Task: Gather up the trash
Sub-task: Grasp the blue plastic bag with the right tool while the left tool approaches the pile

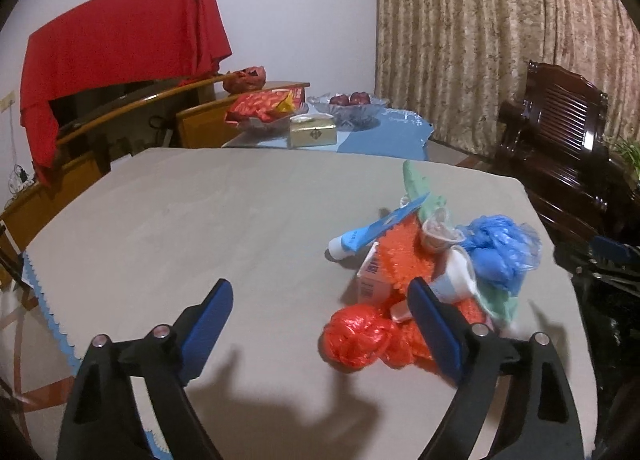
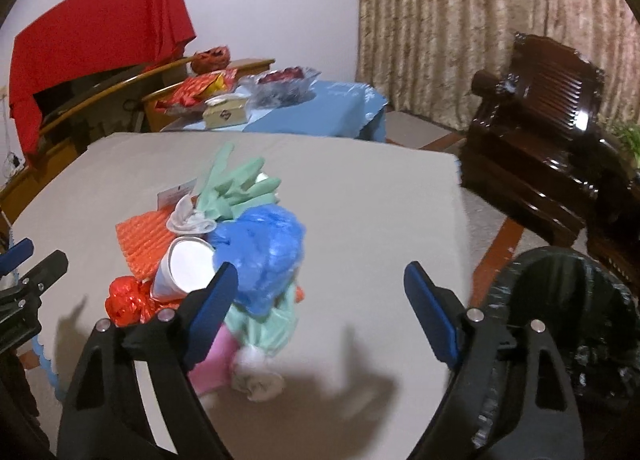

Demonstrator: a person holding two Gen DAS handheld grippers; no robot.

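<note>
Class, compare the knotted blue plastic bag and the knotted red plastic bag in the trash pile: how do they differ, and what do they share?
Colour: the blue plastic bag is pale, translucent blue; the red plastic bag is shiny orange-red.
Size: the blue plastic bag looks the bulkier bundle; the red plastic bag is a tighter ball.
Place: the blue plastic bag sits on the pile's bin side; the red plastic bag lies at the opposite near corner.
Both are crumpled, knotted and on the table.

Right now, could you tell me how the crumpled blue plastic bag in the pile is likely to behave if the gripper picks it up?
The blue plastic bag looks thin and loosely bunched, so it will probably crush flat and hang floppy. It seems light, with little to resist a lift. It lies against the paper cup and on the green glove, so lifting it may nudge them.
</note>
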